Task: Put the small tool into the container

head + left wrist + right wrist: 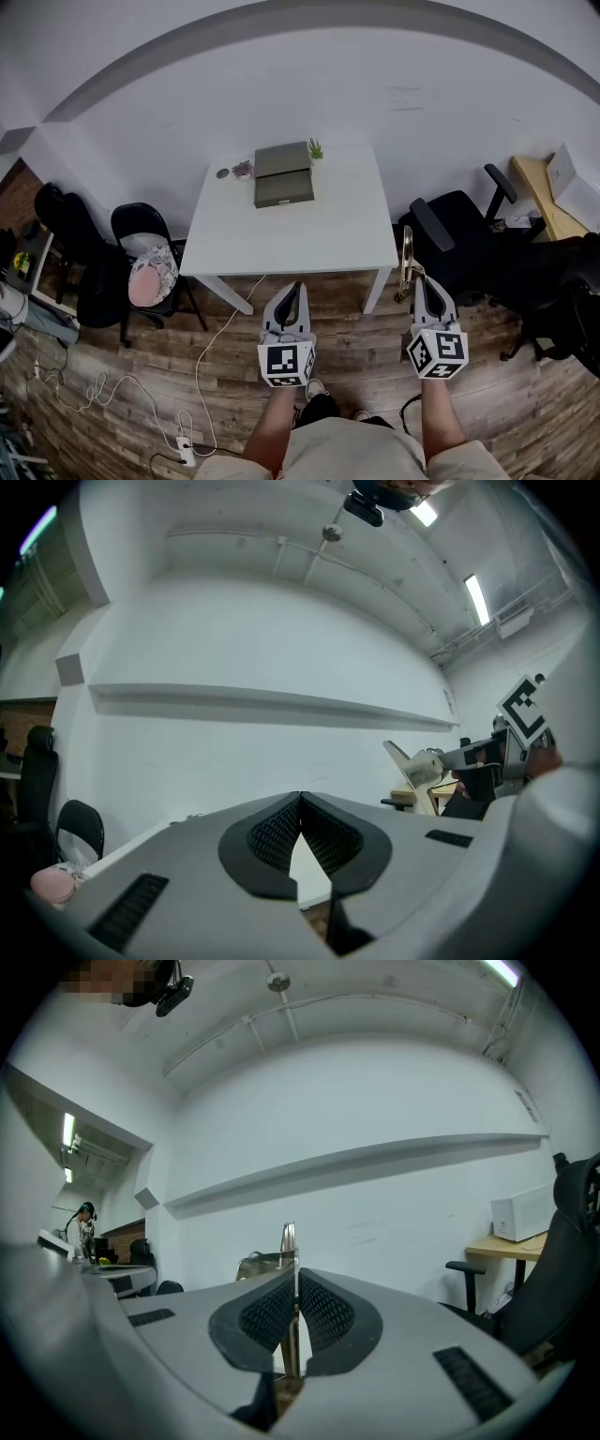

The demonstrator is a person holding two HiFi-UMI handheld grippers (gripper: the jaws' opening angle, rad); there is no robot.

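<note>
White table (323,239) holds olive container (282,175); marker-cubed right gripper (419,280) grips tool (408,259).

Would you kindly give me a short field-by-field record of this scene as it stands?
setting: white table; person stands back from it
container: olive box on the table, beside a small plant
right gripper: fingers shut on slim metal tool
left gripper: fingers together, nothing between them
task state: tool not yet in the olive box
</note>
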